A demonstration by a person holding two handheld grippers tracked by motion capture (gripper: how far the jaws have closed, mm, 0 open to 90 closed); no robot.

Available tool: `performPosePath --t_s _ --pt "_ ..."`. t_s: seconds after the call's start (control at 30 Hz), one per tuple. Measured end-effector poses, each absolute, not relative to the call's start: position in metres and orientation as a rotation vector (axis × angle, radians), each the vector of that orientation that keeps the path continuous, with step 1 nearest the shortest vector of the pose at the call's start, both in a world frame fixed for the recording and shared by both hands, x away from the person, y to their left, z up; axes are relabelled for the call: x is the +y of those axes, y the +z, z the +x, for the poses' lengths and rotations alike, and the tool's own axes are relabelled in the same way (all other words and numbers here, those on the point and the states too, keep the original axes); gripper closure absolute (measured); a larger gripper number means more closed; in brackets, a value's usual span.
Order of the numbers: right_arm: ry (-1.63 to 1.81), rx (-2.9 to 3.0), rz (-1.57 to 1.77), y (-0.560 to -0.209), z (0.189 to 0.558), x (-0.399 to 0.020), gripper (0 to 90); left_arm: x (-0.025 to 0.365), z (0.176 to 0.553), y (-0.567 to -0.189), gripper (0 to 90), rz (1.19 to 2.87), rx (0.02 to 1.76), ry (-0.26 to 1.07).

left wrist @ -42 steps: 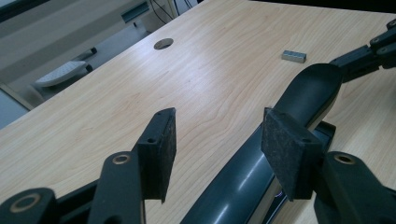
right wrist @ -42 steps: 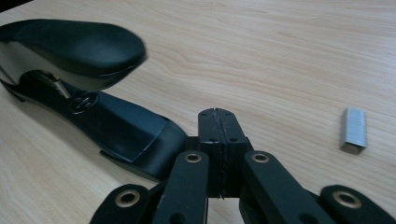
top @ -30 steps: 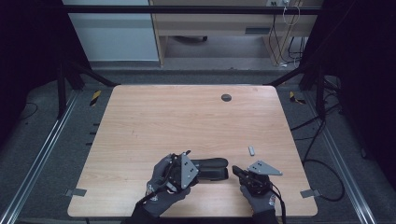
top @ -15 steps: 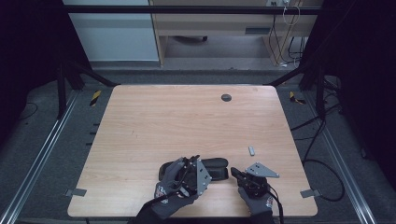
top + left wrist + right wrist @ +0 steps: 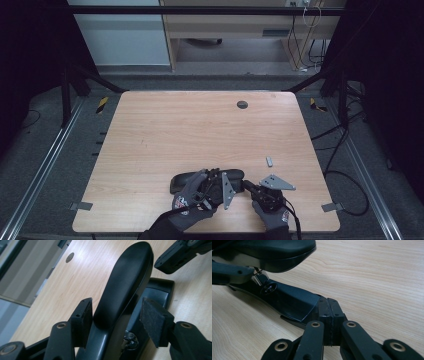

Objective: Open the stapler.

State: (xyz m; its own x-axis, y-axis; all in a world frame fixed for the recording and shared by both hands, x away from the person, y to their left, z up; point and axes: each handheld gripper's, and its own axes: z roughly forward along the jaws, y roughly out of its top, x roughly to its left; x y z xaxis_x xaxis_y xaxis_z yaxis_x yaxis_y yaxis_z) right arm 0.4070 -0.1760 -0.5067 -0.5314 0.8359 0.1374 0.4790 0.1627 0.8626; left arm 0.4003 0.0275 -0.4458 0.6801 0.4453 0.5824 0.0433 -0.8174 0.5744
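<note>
A black stapler (image 5: pixel 207 180) is lying near the table's (image 5: pixel 200 130) front edge, between two gloved hands. The left gripper (image 5: pixel 116 320) is straddling its raised top arm with jaws open, one pad (image 5: pixel 83 315) apparently touching it. The right gripper (image 5: pixel 331 315) is sitting with jaws pressed together, nipping the base's thin edge (the end nearest it). A small grey piece (image 5: pixel 269 161) is lying apart, rightward.
</note>
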Motion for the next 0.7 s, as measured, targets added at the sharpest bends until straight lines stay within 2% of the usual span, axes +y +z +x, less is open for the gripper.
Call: performPosePath --t_s 0.57,0.7 --pt "1.322 2.076 1.261 -0.508 0.407 -0.170 90.0 0.011 0.406 -0.455 45.4 2.435 0.327 1.139" --pt "1.321 2.082 1.256 -0.508 0.408 -0.167 90.0 0.009 0.406 -0.457 48.8 2.448 0.313 1.185"
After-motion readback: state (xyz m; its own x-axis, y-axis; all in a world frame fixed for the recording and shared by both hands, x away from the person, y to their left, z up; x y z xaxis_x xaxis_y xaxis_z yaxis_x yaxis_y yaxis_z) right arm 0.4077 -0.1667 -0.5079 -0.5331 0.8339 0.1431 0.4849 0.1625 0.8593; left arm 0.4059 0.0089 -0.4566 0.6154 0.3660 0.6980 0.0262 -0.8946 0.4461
